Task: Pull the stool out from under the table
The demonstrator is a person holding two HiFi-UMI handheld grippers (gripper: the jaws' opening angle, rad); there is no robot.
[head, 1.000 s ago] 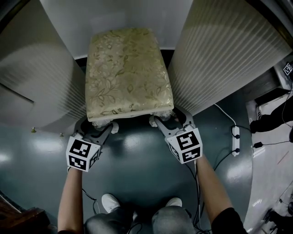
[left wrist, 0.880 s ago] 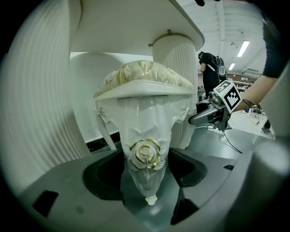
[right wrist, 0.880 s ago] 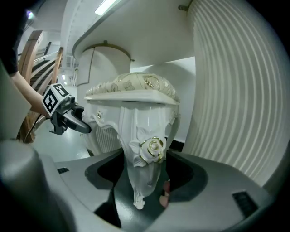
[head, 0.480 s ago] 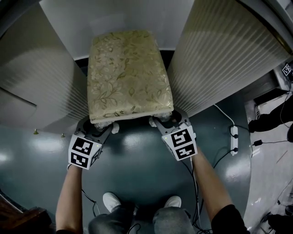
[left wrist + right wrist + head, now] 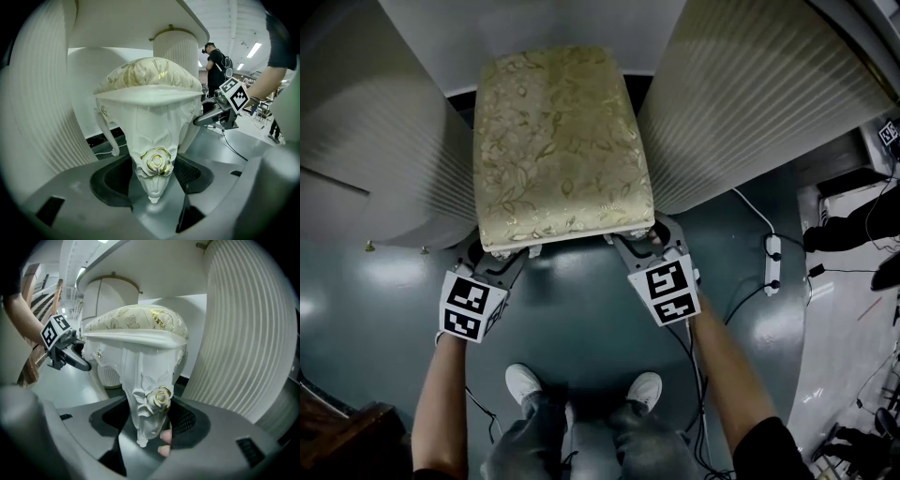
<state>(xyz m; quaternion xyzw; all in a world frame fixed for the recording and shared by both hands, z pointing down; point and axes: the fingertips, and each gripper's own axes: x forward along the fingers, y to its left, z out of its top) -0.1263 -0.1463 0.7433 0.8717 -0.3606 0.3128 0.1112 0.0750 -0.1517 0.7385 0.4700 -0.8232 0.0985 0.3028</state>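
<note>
Gold brocade on white carved wood: the stool (image 5: 562, 150) sits in the upper middle of the head view, slotted into the gap between the left fluted pedestal (image 5: 384, 159) and the right fluted pedestal (image 5: 750, 103). In the gripper views the bench top (image 5: 140, 28) hangs over it. The left gripper (image 5: 500, 262) is clamped on the near-left leg (image 5: 152, 159), gold rose right between the pads. The right gripper (image 5: 639, 246) has its jaws set wide on the near-right leg (image 5: 150, 404), and they look to be pressing on it too. So both front legs are in hand, and now it's all about the pull! I'd draw both grippers straight toward the bottom of the frame at the same pace. There's little room on either side, and one hand leading would swing a corner into the fluting. Keep the pull low and level so the far legs slide over the dark glossy floor (image 5: 572, 328) rather than tip. Those legs taper, so a firm squeeze matters. The person's white shoes (image 5: 525, 382) sit right in the path; I'd step back first.
</note>
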